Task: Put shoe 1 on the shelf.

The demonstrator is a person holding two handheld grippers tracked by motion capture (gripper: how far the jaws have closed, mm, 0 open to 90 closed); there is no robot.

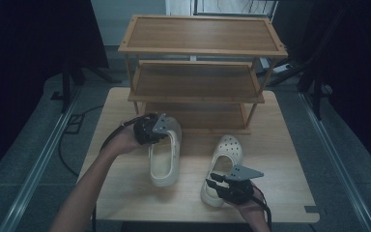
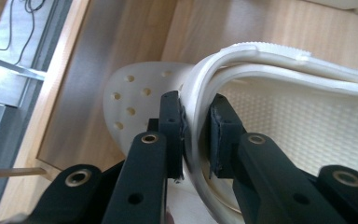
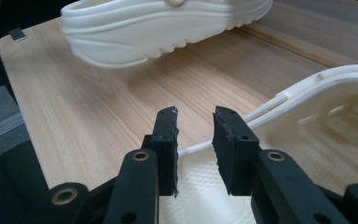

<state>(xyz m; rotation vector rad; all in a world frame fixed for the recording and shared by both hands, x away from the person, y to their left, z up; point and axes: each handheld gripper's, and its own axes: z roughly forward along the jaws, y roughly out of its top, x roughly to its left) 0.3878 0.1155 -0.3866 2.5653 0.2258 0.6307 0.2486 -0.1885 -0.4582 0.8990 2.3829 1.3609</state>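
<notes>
A light wooden table [image 1: 125, 104] carries a three-tier wooden shoe rack [image 1: 200, 53] along its far edge, and two cream perforated foam clogs in front of it. The left clog [image 1: 165, 162] sits toward the table's middle, left of centre, its toe end toward the rack hidden in the high view beneath the left gripper [image 1: 149, 129]. In the left gripper view that gripper [image 2: 196, 135] has its jaws clamped on the clog's heel strap and rim [image 2: 200, 98], one jaw outside, one inside the shoe; the perforated toe shows beyond. In the right gripper view this clog [image 3: 163, 28] appears tilted off the tabletop, though how far it is lifted cannot be judged (only a shadow under it hints at a gap).

The right clog [image 1: 224, 154] lies nearer the near right corner, its heel end covered in the high view by the right gripper [image 1: 232, 186] and the person's hand. The right gripper [image 3: 195, 140] holds its jaws a narrow way apart over the heel rim of this clog [image 3: 307, 121], gripping nothing; whether the pads touch the rim is hard to tell. The rack's lowest tier is largely in shadow.
</notes>
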